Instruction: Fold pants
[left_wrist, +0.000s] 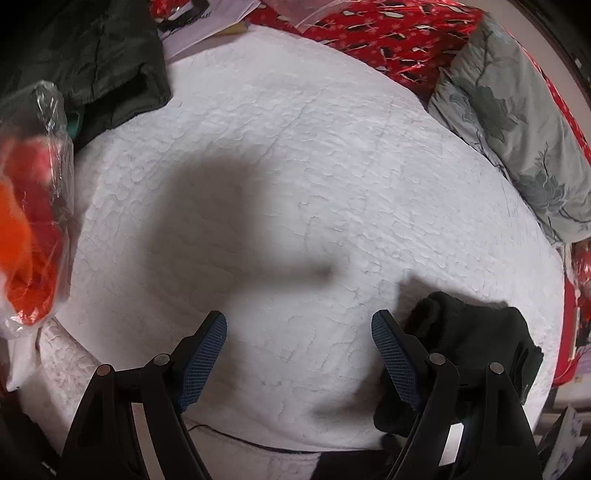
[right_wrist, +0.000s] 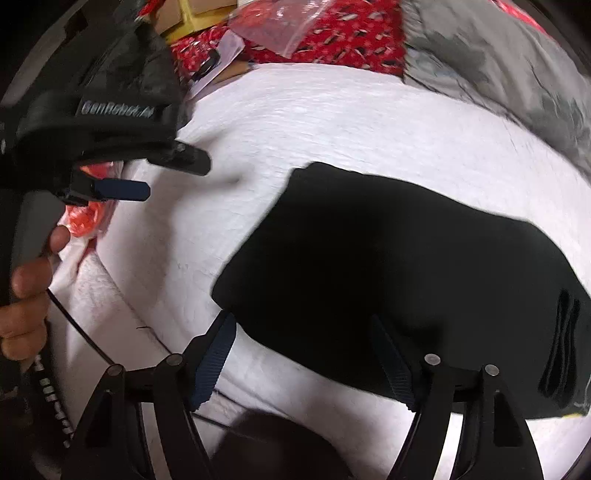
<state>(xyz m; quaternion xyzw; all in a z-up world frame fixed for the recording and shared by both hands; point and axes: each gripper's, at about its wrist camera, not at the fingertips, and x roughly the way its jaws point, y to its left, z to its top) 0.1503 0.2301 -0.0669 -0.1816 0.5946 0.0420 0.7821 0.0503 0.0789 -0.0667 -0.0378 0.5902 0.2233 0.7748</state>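
Already the black pants (right_wrist: 399, 280) lie folded into a compact bundle on the white bed (right_wrist: 295, 122), near its front edge. Both the left gripper (left_wrist: 299, 354) and right gripper (right_wrist: 303, 358) hang wide open, empty. Folding looks nearly finished; any last tuck has bare quilt leftward.

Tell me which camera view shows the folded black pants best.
The right wrist view: the folded black fabric pants lie nearly whole on the white quilted bedspread, beyond the open right gripper. The left wrist view catches only a bunched part behind the open left gripper's right finger.
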